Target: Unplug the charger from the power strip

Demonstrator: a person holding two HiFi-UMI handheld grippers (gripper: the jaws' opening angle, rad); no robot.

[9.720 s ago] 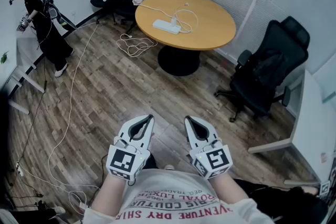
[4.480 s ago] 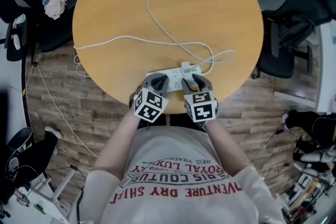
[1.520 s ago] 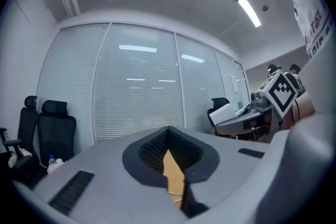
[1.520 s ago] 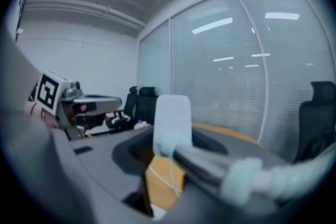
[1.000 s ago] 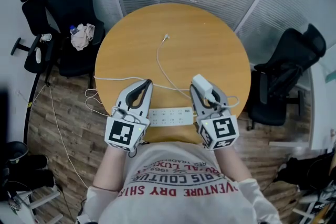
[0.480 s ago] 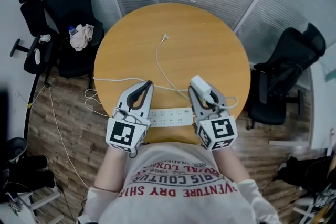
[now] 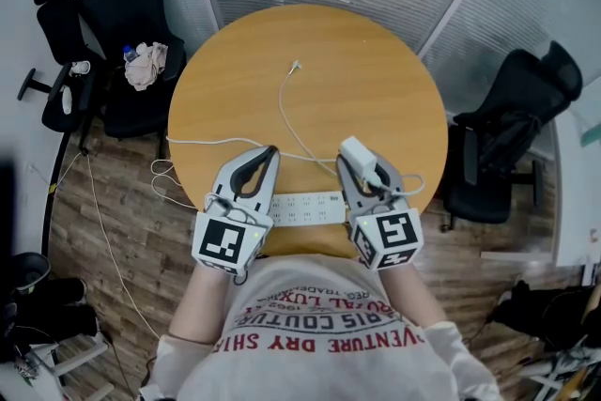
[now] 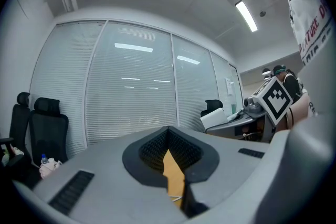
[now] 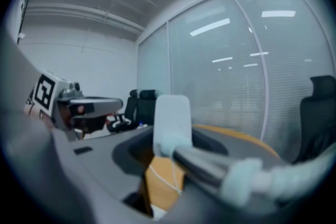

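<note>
A white power strip (image 7: pixel 302 208) lies on the round wooden table (image 7: pixel 357 61) near its front edge, with no plug in it. My right gripper (image 7: pixel 349 159) is shut on the white charger (image 7: pixel 358 157), held just above the strip's right end. In the right gripper view the charger (image 9: pixel 171 122) stands upright between the jaws. Its thin white cable (image 7: pixel 285 113) runs across the table to a loose end (image 7: pixel 295 66). My left gripper (image 7: pixel 269 151) is shut and holds nothing, above the strip's left end. In the left gripper view its closed fingertips (image 8: pixel 181 150) fill the lower picture.
Black office chairs stand at the left (image 7: pixel 127 0) and right (image 7: pixel 512 103) of the table. One left chair holds a bottle and a cloth (image 7: pixel 143 66). The strip's cord (image 7: pixel 192 144) drops off the table's left edge to the wooden floor. Blinds cover the glass wall behind.
A few seconds ago the charger sat plugged in the strip with both grippers at it. Now it is out, in the right gripper. Over the last second both grippers stayed put.
</note>
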